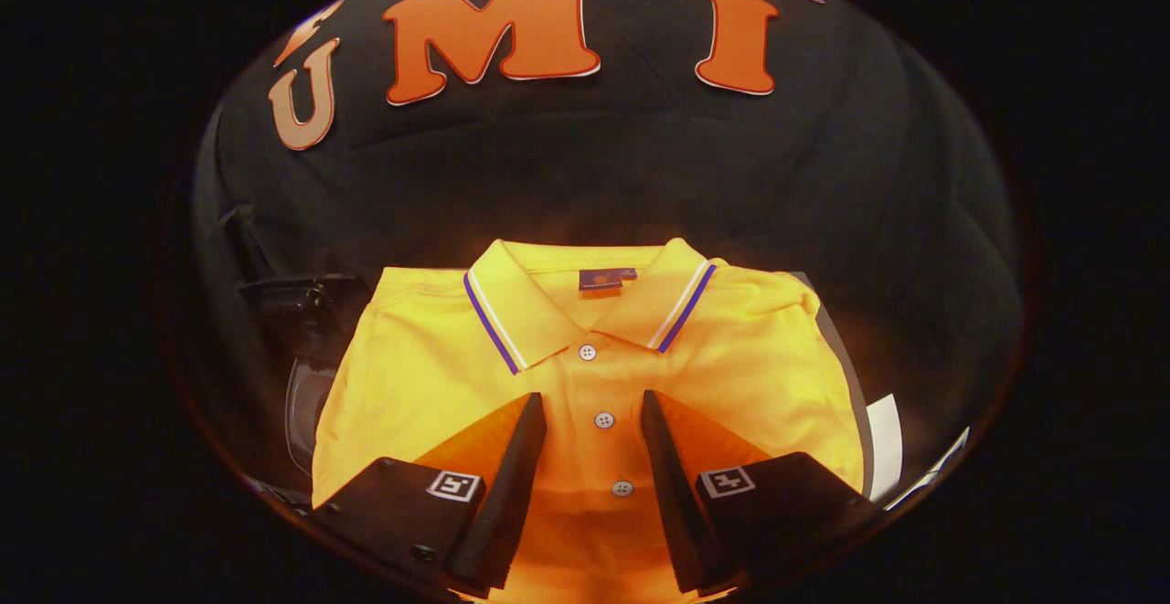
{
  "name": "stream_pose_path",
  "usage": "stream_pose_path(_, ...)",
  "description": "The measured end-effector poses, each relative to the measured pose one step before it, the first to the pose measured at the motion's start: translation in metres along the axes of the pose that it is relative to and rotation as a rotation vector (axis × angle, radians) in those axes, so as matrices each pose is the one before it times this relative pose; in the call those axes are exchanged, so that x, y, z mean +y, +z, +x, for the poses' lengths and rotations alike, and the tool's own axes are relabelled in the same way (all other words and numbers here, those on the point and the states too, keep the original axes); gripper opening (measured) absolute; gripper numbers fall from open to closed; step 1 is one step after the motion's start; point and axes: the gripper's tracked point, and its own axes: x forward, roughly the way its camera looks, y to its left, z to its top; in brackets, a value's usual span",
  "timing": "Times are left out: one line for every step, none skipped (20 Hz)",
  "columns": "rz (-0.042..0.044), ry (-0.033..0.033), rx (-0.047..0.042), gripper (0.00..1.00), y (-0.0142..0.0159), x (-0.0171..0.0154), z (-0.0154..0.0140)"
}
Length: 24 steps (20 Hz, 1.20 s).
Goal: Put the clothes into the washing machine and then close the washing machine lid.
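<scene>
**A:** so where's the shirt sitting relative to the gripper [592, 412] here?

**B:** Right under and ahead of it. The folded yellow polo shirt with the purple-and-white striped collar [585, 376] lies flat on the dark desk [845, 348], collar at the far end, button placket running straight away from the jaws. So the long axis lines up with the fingers, and the placket falls in the gap between them.

**A:** jaws gripping anything?

**B:** Nope, they're spread apart with nothing between them but shirt fabric below. Can't tell if the tips touch the cloth or hover over it.

**A:** and the washer?

**B:** There's a dark shape with a clear curved part [306, 376] off to the left of the jaws, just past the shirt's edge. Might be the machine, too dim to say, and I can't see inside it.
</scene>
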Motion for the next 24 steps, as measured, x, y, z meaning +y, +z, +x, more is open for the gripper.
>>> stream_pose_path(0.00075, 0.00756, -0.00353, 0.62, -0.00076, 0.00269, -0.00303)
stream_pose_path(0.00757, -0.00803, -0.01096, 0.51, 0.00366, 0.00040, 0.00334)
stream_pose_path(0.00112, -0.00526, 0.00049, 0.40, -0.00168, 0.00106, 0.00067)
stream_pose_path(-0.00172, -0.00123, 0.01114, 0.40, 0.00026, 0.00034, 0.00129)
stream_pose_path(0.00357, 0.00633, 0.00609, 0.40, -0.00035, 0.00315, 0.00286)
stream_pose_path(-0.01227, -0.00589, 0.00217, 0.23, 0.00067, 0.00108, -0.00552)
stream_pose_path(-0.02756, -0.00328, 0.00427, 0.22, -0.00009, -0.00039, 0.00008)
stream_pose_path(-0.00699, -0.00045, -0.00373, 0.21, 0.00012, -0.00089, 0.00004)
stream_pose_path(0.01047, 0.00565, 0.00515, 0.22, -0.00026, 0.00074, 0.00086)
stream_pose_path(0.00859, 0.01317, -0.00801, 0.22, 0.00254, -0.00004, -0.00005)
stream_pose_path(0.01894, -0.00318, -0.02400, 0.12, 0.00336, -0.00178, 0.00194)
stream_pose_path(-0.00302, 0.00406, -0.02392, 0.10, 0.00037, -0.00124, 0.00228)
stream_pose_path(0.00740, 0.00629, -0.01115, 0.10, -0.00125, -0.00111, -0.00155)
stream_pose_path(0.01260, 0.01721, -0.01361, 0.10, 0.00137, 0.00081, -0.00046)
stream_pose_path(0.02854, 0.03416, -0.01276, 0.10, 0.00091, 0.00227, -0.00246)
stream_pose_path(0.04017, 0.02872, -0.03416, 0.10, 0.00449, 0.00013, -0.00446)
stream_pose_path(0.04121, 0.02662, -0.02163, 0.10, 0.00291, 0.00039, -0.00369)
stream_pose_path(0.03304, 0.03098, -0.01909, 0.10, 0.00521, 0.00215, -0.00668)
stream_pose_path(0.03029, 0.02498, -0.01973, 0.10, 0.00612, 0.00219, -0.00406)
stream_pose_path(0.02511, 0.02637, -0.01030, 0.10, 0.00249, 0.00222, -0.00583)
stream_pose_path(0.02188, 0.02717, -0.02633, 0.10, 0.00799, 0.00438, -0.00473)
stream_pose_path(0.00984, 0.02139, -0.01561, 0.10, 0.00623, 0.00514, -0.00404)
stream_pose_path(0.00442, 0.01406, -0.02398, 0.10, 0.00826, 0.00446, -0.00331)
stream_pose_path(0.00002, 0.01841, -0.01877, 0.10, 0.00630, 0.00740, -0.00280)
